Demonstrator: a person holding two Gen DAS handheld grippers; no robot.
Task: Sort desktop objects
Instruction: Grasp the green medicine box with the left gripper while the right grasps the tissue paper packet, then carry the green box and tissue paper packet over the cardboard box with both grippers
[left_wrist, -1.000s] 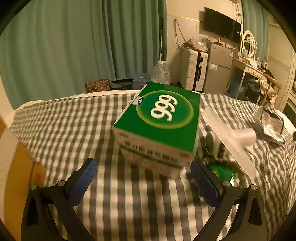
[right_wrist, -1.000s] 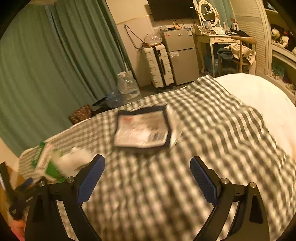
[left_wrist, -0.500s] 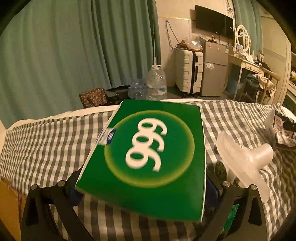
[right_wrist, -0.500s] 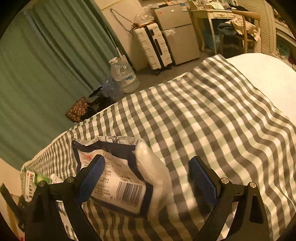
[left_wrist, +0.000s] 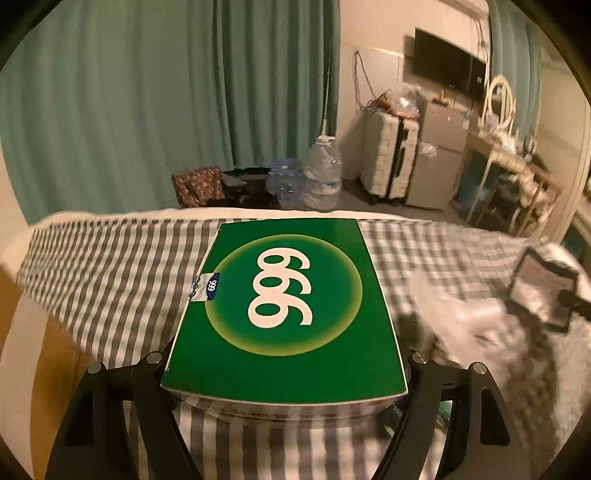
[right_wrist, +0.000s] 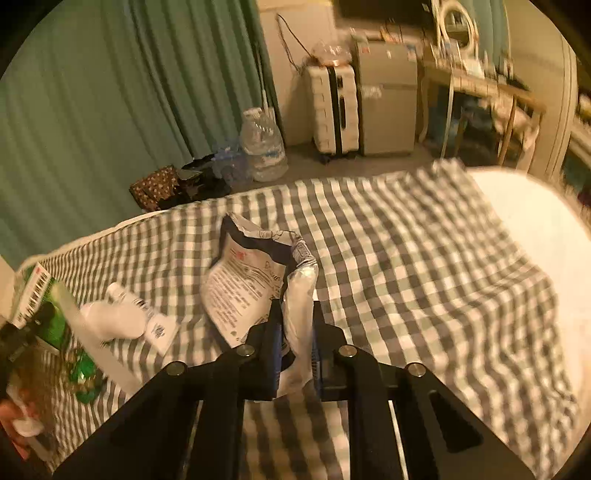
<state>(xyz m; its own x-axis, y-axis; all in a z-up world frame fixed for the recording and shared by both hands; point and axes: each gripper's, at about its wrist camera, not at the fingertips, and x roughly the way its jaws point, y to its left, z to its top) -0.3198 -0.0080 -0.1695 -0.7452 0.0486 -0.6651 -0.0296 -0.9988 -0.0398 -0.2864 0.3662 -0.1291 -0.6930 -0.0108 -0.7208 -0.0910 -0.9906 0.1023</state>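
Observation:
My left gripper (left_wrist: 288, 363) is shut on a green box marked 999 (left_wrist: 284, 310) and holds it above the checked cloth (left_wrist: 110, 273). My right gripper (right_wrist: 295, 349) is shut on a crumpled dark-edged printed packet (right_wrist: 258, 280), lifted off the cloth (right_wrist: 424, 277). The packet also shows at the far right of the left wrist view (left_wrist: 539, 291). The green box shows at the left edge of the right wrist view (right_wrist: 40, 302).
A white bottle in a clear sleeve (right_wrist: 118, 317) lies left of the packet, with a small green wrapper (right_wrist: 85, 373) near it. On the floor beyond the bed stand a water jug (right_wrist: 262, 147), a white suitcase (right_wrist: 334, 107) and a small fridge (right_wrist: 386, 99).
My right gripper has shut on the packet and lifted it. My left gripper has closed on the green box and raised it off the cloth.

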